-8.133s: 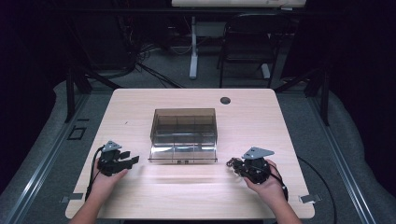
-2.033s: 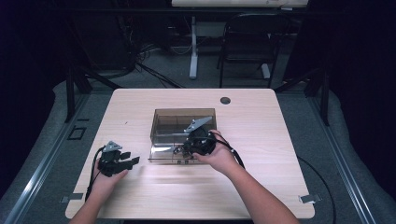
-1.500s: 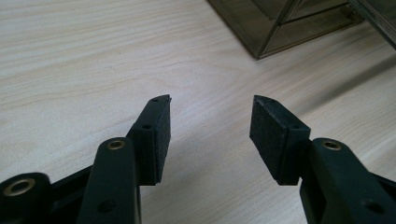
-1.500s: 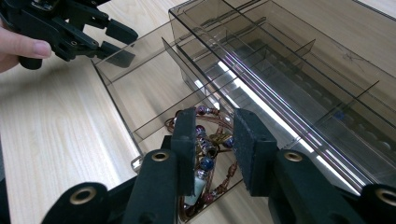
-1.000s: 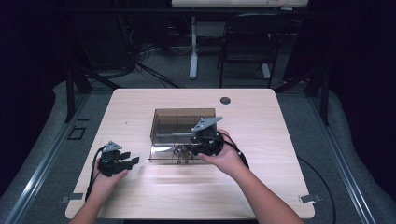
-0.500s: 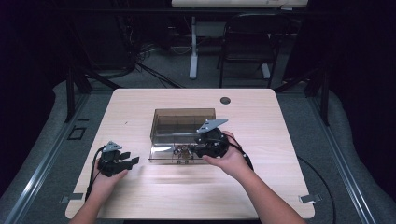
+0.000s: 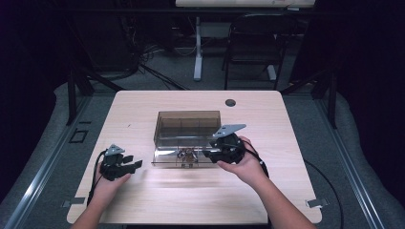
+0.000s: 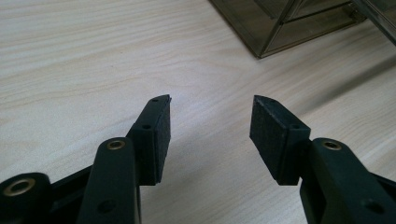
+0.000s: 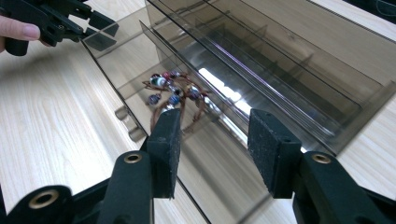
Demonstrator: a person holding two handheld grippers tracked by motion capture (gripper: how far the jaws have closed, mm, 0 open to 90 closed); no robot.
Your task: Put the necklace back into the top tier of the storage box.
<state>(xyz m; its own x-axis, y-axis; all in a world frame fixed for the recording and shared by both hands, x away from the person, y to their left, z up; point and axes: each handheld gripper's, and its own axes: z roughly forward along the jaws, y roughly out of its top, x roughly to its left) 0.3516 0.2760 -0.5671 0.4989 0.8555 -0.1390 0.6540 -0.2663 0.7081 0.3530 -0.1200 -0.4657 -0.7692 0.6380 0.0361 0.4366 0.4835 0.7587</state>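
Note:
A smoky clear plastic box (image 7: 187,125) with inner dividers stands mid-table. Its shallow tray (image 7: 167,160) sticks out at the front and holds a tangle of coloured beads on brown cord (image 7: 186,155). My right gripper (image 7: 207,153) is open at the tray's right end, pointing left. In the right gripper view its jaws (image 9: 212,119) hang open over the tray, with the beads (image 9: 175,91) just beyond the left jaw. My left gripper (image 7: 136,164) rests open on the table left of the tray, nothing between its pads (image 8: 210,105).
The pale wooden table (image 7: 143,119) has a round cable hole (image 7: 230,102) at the back. The box's corner (image 8: 280,28) lies ahead and right of the left gripper. Beyond the table are a chair (image 7: 250,43), a stand (image 7: 197,47) and floor cables.
The right gripper came from the table's right side to the box front, then drifted slightly rightward along the tray over the last second. The left gripper has stayed put.

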